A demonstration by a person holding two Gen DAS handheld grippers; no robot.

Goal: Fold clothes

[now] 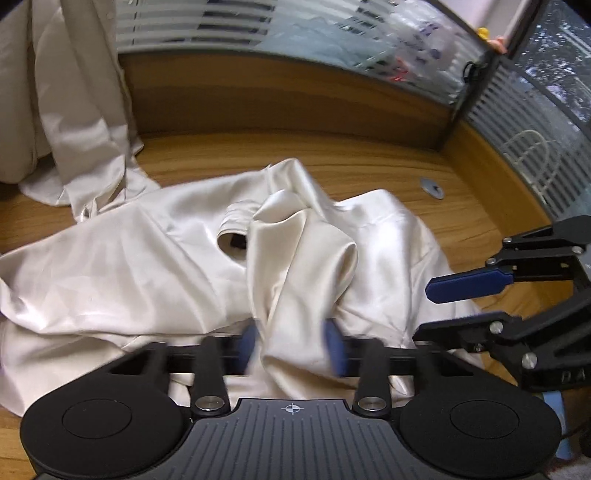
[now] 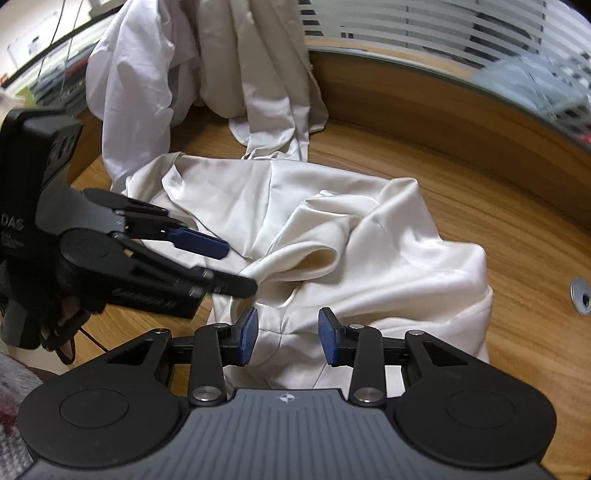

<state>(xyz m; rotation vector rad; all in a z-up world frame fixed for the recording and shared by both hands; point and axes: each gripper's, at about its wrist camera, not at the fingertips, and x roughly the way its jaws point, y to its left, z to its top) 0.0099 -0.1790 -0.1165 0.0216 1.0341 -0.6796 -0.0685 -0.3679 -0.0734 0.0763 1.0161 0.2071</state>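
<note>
A crumpled cream satin garment (image 1: 177, 266) lies on the wooden table, also in the right wrist view (image 2: 332, 236). My left gripper (image 1: 293, 349) is open, its blue pads on either side of a raised fold of the cloth; the pads are blurred. It shows from the side in the right wrist view (image 2: 236, 264), open. My right gripper (image 2: 288, 336) is open over the garment's near edge, with cloth between the pads but not pinched. It shows at the right of the left wrist view (image 1: 424, 306), open.
More pale clothes (image 2: 221, 66) are heaped at the back left, hanging onto the table (image 1: 369, 166). A metal cable grommet (image 1: 431, 187) sits in the table right of the garment. A wooden back panel and frosted glass partition (image 1: 295, 33) bound the table.
</note>
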